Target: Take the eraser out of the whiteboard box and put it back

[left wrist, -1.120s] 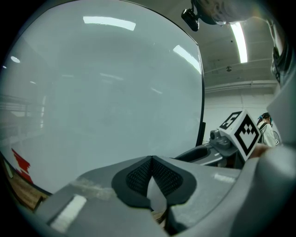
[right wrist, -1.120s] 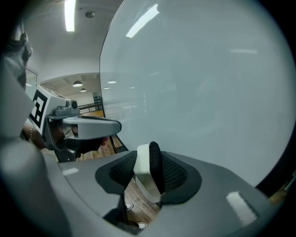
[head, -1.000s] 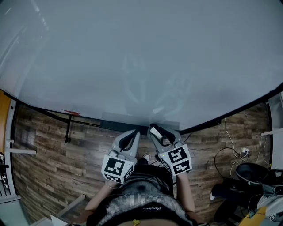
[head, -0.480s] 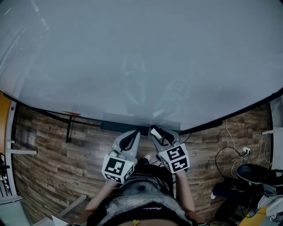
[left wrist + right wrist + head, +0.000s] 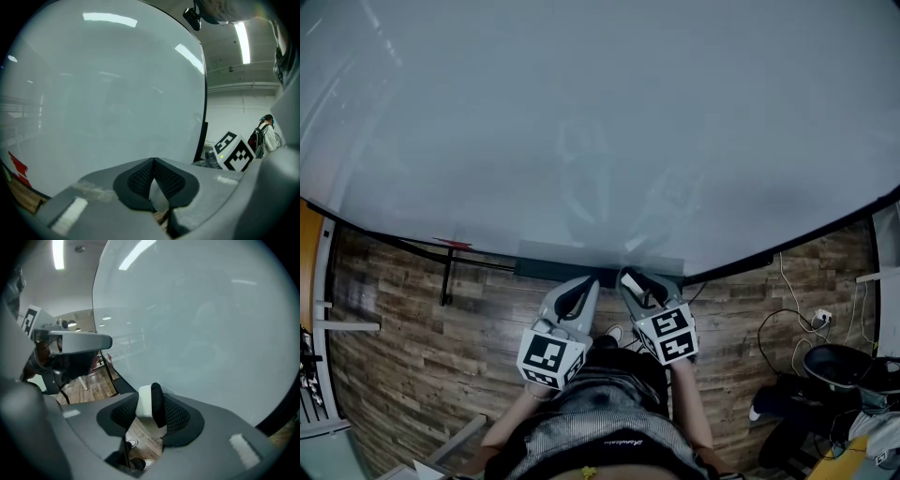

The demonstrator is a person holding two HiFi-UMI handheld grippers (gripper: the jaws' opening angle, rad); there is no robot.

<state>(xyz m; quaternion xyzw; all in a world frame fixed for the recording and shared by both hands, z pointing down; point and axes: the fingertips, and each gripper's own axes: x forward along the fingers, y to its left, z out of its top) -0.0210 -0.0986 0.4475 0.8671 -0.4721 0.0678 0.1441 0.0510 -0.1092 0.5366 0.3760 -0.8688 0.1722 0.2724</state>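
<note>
My right gripper (image 5: 639,281) has the eraser (image 5: 145,404) clamped between its two pads, white body against one pad and dark felt against the other; the jaws stand only as far apart as the eraser is thick. From my head view the eraser sits at the foot of the whiteboard (image 5: 600,122), close over the right part of the grey whiteboard box (image 5: 546,253) that runs along the board's lower edge; whether it touches the box I cannot quite tell, since the jaws cover that spot. My left gripper (image 5: 577,289) is just beside the right one, pointing at the same box; its jaws are closed tip to tip with nothing between them. Below both grippers lies the wooden floor (image 5: 412,328); my shoes (image 5: 136,464) show through the gap under the eraser.
</note>
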